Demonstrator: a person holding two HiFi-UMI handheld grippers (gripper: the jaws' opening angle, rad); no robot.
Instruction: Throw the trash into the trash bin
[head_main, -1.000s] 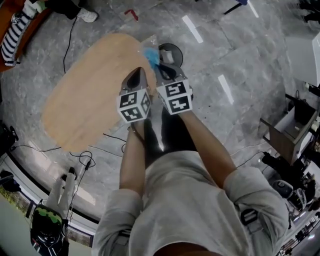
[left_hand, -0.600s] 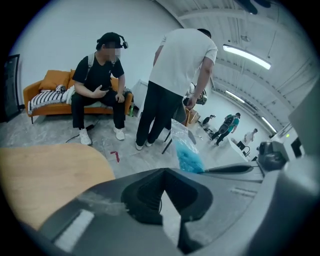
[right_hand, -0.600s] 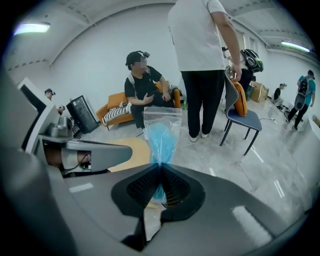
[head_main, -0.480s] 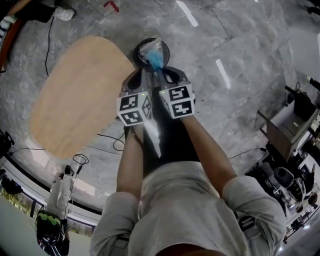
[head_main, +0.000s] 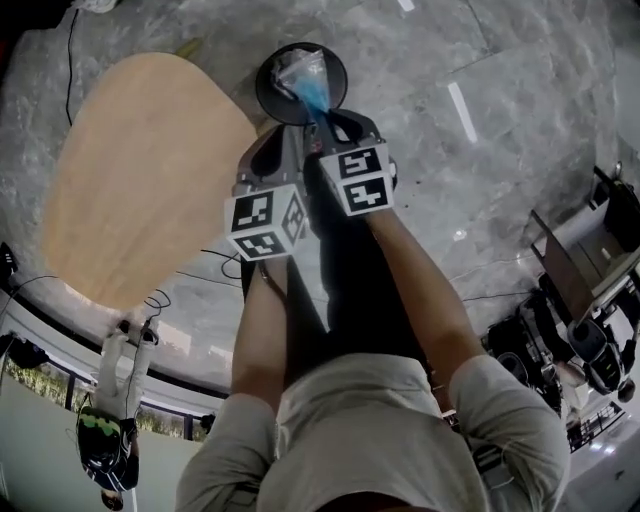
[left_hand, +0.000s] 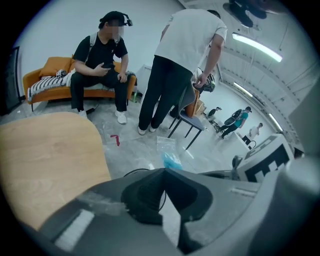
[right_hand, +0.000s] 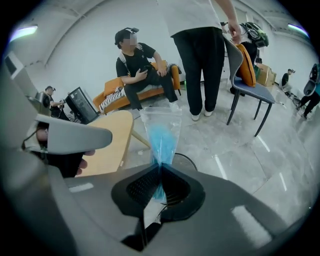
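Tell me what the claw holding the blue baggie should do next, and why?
Probably open the right claw and let go. It pinches the clear bag with blue stuff inside, and in the head view that bag appears right over the black trash bin, so it should drop in.

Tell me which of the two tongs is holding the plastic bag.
The right tongs: their jaws are shut on the clear bag with blue stuff inside. The left tongs are shut too, but with nothing between them.
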